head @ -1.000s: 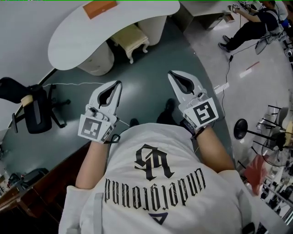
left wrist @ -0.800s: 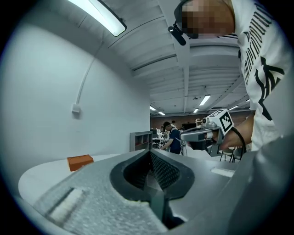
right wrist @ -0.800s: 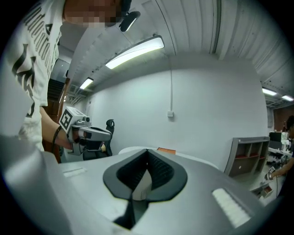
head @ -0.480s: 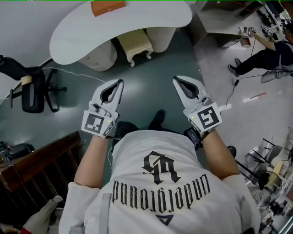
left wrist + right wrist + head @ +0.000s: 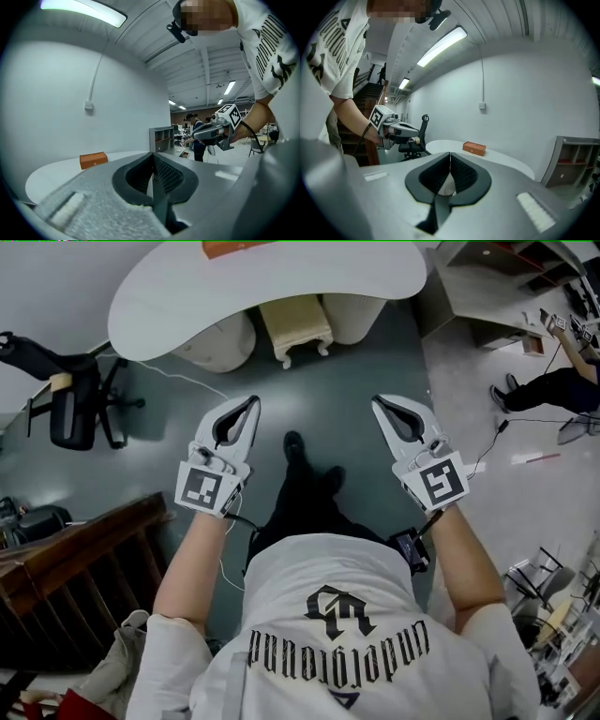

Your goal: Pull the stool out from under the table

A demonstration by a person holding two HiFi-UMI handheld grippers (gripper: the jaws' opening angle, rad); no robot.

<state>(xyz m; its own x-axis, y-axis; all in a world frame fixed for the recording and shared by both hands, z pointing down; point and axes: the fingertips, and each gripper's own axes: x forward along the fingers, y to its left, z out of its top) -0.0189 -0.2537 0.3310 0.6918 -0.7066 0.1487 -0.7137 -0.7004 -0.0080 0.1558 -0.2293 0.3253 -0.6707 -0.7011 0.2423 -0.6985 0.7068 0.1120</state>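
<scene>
nearest, low in front of the body and above a grey-green floor [image 5: 347, 371]: left hand-held gripper [image 5: 251, 405], jaws pressed together, nothing between them. beside it but well apart, right hand-held gripper [image 5: 379, 403], the same, jaws together and empty. both pointing ahead toward the furniture, probably held so wide in order to arrive at the two sides of the seat at once. closed probably for lack of anything within reach yet.

at the left, a wooden stair rail [image 5: 75, 549] and a black office chair [image 5: 75, 418], not part of the work.

farther ahead, the cream stool [image 5: 298, 322], standing between the two rounded supports [image 5: 211, 343] of the white tabletop [image 5: 159, 306]. back part tucked under the edge, front part and two curved legs showing. well apart from both jaw tips. at the far edge of the tabletop, an orange box [image 5: 230, 247].

judged as only the approach: need to come closer, open the jaws, take the seat edge, then pull back toward the body.
</scene>
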